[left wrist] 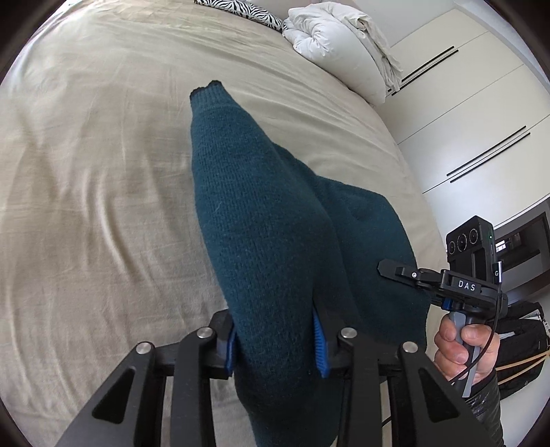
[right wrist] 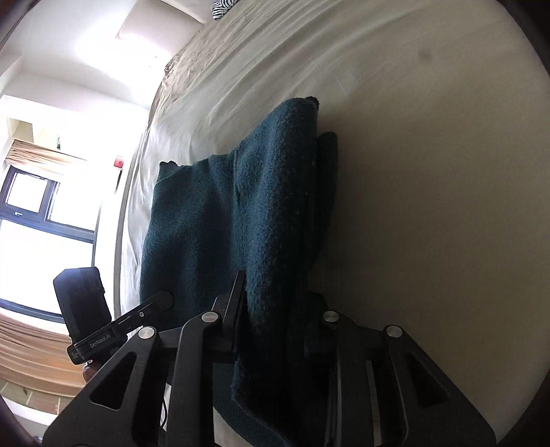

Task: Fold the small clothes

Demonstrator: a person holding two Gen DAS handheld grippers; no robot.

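I see a wide bed (left wrist: 103, 172) under a creased beige sheet. Over it hangs the teal knit sweater (left wrist: 261, 220), thick and fuzzy, with dark-edged cuffs. My left gripper (left wrist: 275, 347) pinches a bunched fold between its blue pads; my right gripper (right wrist: 275, 309) clamps another fold.

A white duvet (left wrist: 330, 34) lies beside a zebra-print pillow (left wrist: 247, 10) near wardrobe doors (left wrist: 464, 113).

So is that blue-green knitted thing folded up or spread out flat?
Folded, at least partly: the sweater hangs doubled in layers, clamped by the left gripper and right gripper, above the bed.
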